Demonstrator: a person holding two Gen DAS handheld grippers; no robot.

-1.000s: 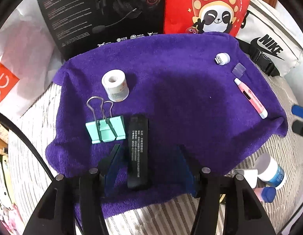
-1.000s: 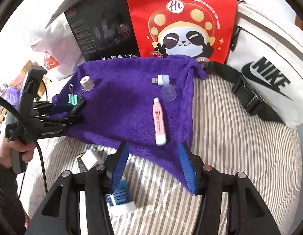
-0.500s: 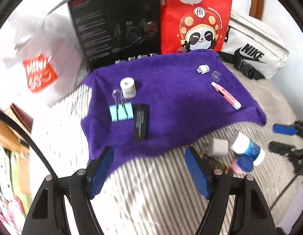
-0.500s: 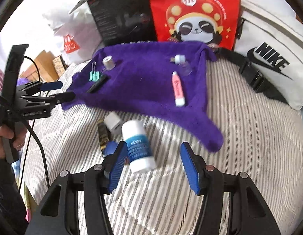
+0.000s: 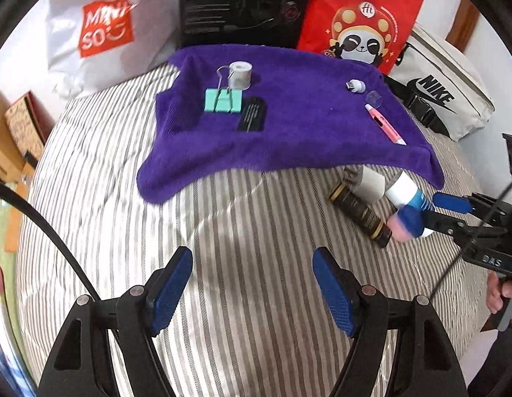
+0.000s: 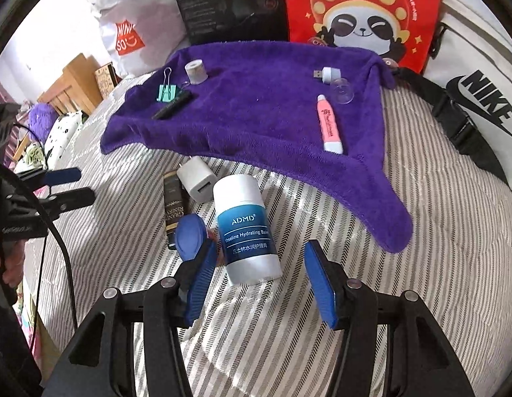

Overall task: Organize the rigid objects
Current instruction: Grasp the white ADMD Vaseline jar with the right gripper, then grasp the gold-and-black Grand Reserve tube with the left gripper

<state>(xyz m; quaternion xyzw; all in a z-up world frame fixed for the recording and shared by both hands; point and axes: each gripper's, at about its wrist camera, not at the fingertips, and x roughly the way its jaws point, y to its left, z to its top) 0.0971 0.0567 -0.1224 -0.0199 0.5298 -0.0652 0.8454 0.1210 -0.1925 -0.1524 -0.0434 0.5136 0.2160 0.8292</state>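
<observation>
A purple towel (image 6: 256,112) lies on the striped bed. On it are a teal binder clip (image 6: 168,91), a tape roll (image 6: 195,71), a black stick (image 6: 172,109), a white USB plug (image 6: 328,74), a clear cap (image 6: 342,91) and a pink tube (image 6: 329,124). In front of the towel lie a white-and-blue ADMD balm bottle (image 6: 247,228), a white charger cube (image 6: 198,183), a dark box (image 6: 173,208) and a blue-capped item (image 6: 190,238). My right gripper (image 6: 256,278) is open around the bottle's base. My left gripper (image 5: 252,284) is open and empty over bare bedding.
A Miniso bag (image 5: 100,29), a black headset box (image 5: 242,3), a red panda bag (image 5: 362,23) and a white Nike bag (image 5: 444,92) stand behind the towel. Wooden furniture (image 6: 70,89) is at the left in the right wrist view.
My left gripper has pulled back from the towel and off the black stick. My right gripper has moved back and down until its fingers flank the balm bottle.
</observation>
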